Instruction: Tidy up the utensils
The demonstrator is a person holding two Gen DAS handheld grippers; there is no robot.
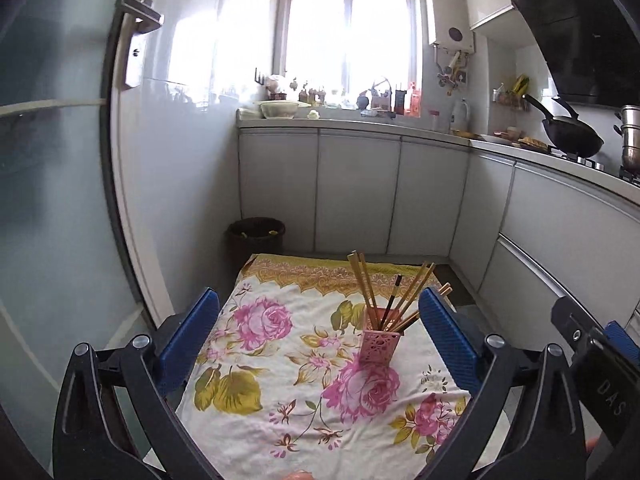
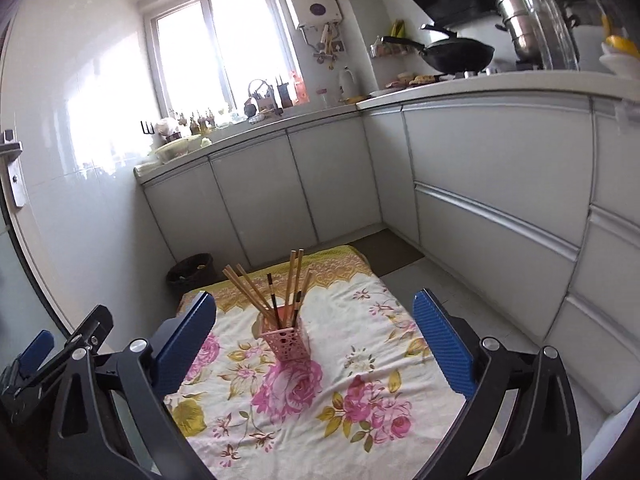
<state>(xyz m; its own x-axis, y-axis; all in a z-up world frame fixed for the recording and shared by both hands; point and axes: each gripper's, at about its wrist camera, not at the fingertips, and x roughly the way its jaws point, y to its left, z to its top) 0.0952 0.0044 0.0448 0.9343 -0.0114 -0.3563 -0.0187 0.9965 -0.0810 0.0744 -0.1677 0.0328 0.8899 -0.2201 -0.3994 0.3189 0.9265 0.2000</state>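
A pink perforated holder stands upright on a floral cloth. Several wooden chopsticks and a dark one lean out of it. My left gripper hovers above and short of the holder, wide open with nothing between its blue pads. My right gripper is likewise open and empty, held back from the holder. Each gripper shows at the edge of the other's view, the right one and the left one.
White lower cabinets line the back and right. A dark bin sits on the floor beyond the cloth. A glass door with a metal handle is at left. A wok and steel pots stand on the counter.
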